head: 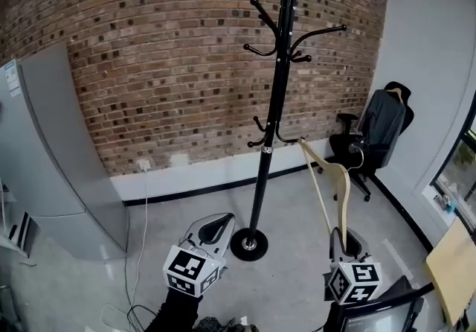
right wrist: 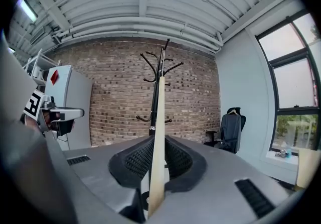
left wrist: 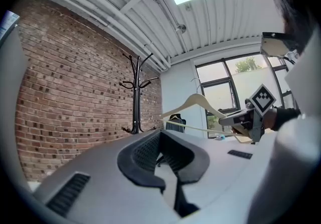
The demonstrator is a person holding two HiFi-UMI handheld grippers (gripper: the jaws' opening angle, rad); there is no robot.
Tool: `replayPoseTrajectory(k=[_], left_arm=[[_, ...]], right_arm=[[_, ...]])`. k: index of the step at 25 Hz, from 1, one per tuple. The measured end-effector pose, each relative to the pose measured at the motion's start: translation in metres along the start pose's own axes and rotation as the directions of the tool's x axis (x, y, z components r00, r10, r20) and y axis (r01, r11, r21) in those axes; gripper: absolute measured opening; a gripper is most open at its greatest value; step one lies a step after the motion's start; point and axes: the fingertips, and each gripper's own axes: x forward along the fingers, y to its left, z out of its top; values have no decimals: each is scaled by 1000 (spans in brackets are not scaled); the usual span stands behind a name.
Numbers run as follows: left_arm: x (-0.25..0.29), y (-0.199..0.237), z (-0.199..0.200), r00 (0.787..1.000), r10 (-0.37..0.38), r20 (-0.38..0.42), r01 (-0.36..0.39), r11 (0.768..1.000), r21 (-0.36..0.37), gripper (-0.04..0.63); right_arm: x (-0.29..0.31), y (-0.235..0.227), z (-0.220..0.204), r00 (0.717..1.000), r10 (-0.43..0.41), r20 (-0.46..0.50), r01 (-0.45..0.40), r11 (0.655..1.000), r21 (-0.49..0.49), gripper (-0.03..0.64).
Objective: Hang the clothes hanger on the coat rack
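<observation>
A tall black coat rack [head: 272, 100] stands on a round base before the brick wall, its hooks bare. In the left gripper view the coat rack [left wrist: 136, 92] is far off; in the right gripper view the coat rack [right wrist: 160, 67] is straight ahead. My right gripper [head: 346, 243] is shut on the lower end of a pale wooden clothes hanger [head: 332, 187], which points up toward the rack's low hooks, a little to their right. The hanger [right wrist: 158, 132] runs edge-on between the right gripper [right wrist: 156, 160] pads. My left gripper [head: 212, 228] hovers near the rack's base, shut and holding nothing.
A grey cabinet [head: 44, 152] stands at the left. A black office chair with a dark jacket [head: 379, 129] is at the right wall. A wooden board [head: 454, 271] leans at the lower right by the window. Cables [head: 137, 278] trail on the floor.
</observation>
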Motion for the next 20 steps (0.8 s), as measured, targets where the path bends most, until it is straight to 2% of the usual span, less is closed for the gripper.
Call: replayPoseTrajectory(k=[10, 20], left_arm=[[42, 15, -10, 999, 44, -27, -44, 999, -3, 6], [131, 64, -3, 999, 34, 19, -34, 999, -15, 6]], right_arm=[[45, -22, -2, 999, 37, -13, -37, 999, 10, 58], [127, -49, 30, 1000, 22, 9, -22, 999, -25, 58]])
